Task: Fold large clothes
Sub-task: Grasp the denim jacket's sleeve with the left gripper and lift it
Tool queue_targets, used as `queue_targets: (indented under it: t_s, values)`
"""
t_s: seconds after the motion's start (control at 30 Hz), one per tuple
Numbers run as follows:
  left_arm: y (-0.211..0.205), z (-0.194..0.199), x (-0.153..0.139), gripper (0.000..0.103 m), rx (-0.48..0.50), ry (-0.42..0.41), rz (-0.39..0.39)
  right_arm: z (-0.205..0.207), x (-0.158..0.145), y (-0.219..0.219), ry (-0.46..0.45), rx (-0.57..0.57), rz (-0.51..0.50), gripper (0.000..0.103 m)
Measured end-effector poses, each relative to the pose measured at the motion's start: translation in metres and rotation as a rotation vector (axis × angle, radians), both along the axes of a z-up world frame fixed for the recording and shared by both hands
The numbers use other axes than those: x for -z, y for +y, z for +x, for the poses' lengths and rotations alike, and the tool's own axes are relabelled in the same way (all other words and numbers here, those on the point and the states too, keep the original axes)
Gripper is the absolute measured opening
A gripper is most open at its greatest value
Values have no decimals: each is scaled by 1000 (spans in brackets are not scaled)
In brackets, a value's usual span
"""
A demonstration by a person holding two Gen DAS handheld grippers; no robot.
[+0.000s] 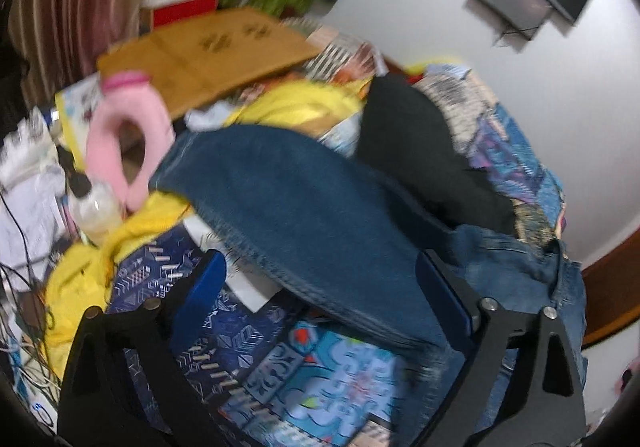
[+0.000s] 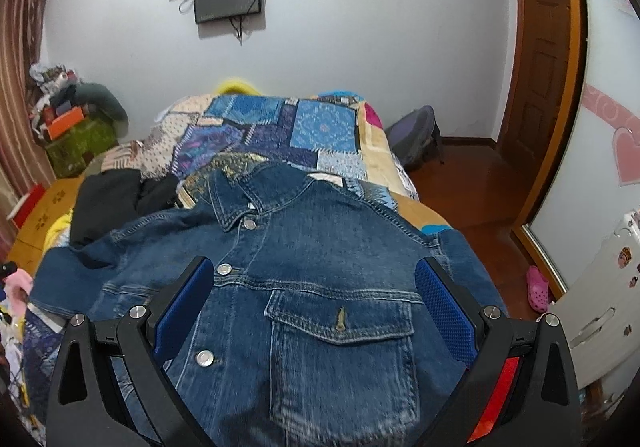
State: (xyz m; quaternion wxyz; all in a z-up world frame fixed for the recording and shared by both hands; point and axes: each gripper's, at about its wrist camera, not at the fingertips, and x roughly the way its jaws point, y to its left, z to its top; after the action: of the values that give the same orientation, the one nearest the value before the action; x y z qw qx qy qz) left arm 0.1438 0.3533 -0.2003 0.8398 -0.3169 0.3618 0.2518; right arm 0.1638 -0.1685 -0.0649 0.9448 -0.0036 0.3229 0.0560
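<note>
The left gripper (image 1: 320, 287) was held with its fingers apart and empty above a denim sleeve (image 1: 288, 215), draped across the cluttered bed (image 1: 328, 379), probably so the sleeve could be taken and folded inward. The denim jacket (image 2: 320, 267) was spread front-up, collar away, flat for folding. The right gripper (image 2: 316, 303) hovered over its chest pocket (image 2: 340, 343), fingers likewise apart, nothing gripped

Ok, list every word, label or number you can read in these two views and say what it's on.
None can be read.
cardboard sheet: dark printed marks, too blurred.
patterned bedspread: shapes, no clear letters.
white cabinet: stickers, too small.
denim jacket: metal buttons, any stamping too small.
</note>
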Motion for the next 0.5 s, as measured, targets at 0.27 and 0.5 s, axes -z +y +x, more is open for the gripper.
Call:
queue_targets:
  t_s: [0.27, 0.5]
  values:
    - [45, 12, 69, 78, -38, 25, -243, 22, 20, 17, 68, -30, -55, 100]
    - [59, 20, 91, 42, -70, 35, -249, 34, 31, 31, 118, -69, -77, 100]
